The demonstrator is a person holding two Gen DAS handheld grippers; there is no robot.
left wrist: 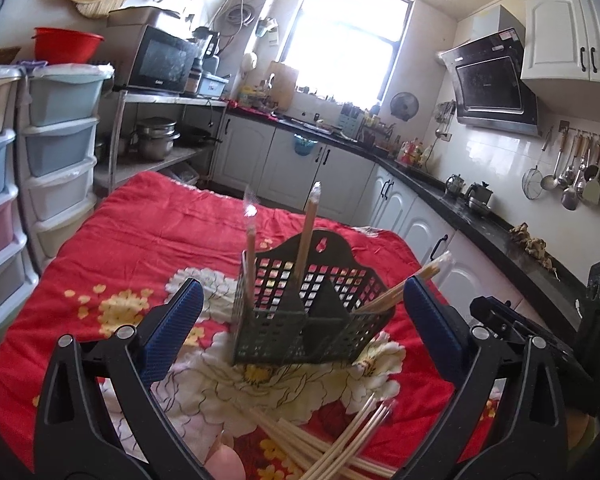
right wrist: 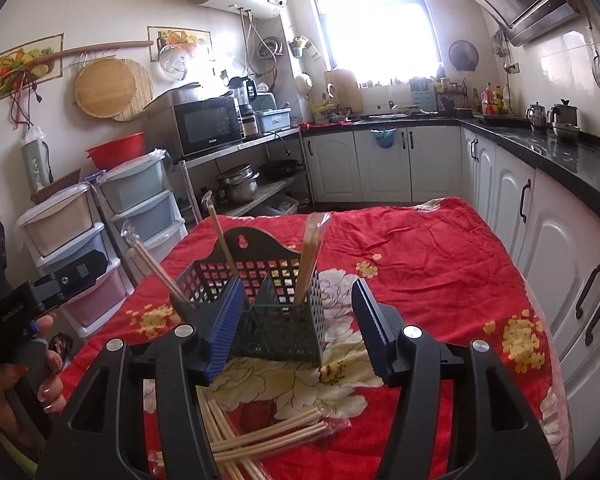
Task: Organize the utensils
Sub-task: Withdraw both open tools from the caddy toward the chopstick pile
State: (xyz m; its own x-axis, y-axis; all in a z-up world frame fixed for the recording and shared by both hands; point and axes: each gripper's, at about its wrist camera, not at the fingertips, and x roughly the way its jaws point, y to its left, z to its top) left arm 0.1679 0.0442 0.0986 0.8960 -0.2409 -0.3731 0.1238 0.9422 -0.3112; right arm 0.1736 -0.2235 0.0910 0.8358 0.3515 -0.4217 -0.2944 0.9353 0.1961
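- Left wrist view: the left tongs (left wrist: 300, 316) stood spread wide with nothing between the blue pads, hovering over the red floral cloth (left wrist: 132, 232) on the tabletop.
- Dead ahead sat the dark mesh utensil caddy (left wrist: 308, 312), upright, with wrapped chopstick pairs standing in it: two near-vertical at the back left (left wrist: 308, 240) and one leaning out to the right (left wrist: 404, 288).
- The loose chopsticks (left wrist: 332, 444) lay below the tongs, on the near side of the caddy, criss-crossed flat on the cloth, their long axes fanning up and to the right.
- Right wrist view: the right tongs (right wrist: 296, 328) were also parted wide and held nothing; the caddy (right wrist: 276, 316) showed in the gap, close to the left pad.
- The loose pile (right wrist: 260, 440) lay flat beneath and a little left of these tongs, most sticks running roughly across the view.
- The person's left hand (right wrist: 40, 364) gripped the other tool at the left edge.
- My read: either pair must dip down and back to reach the pile; which is nearer I couldn't tell.
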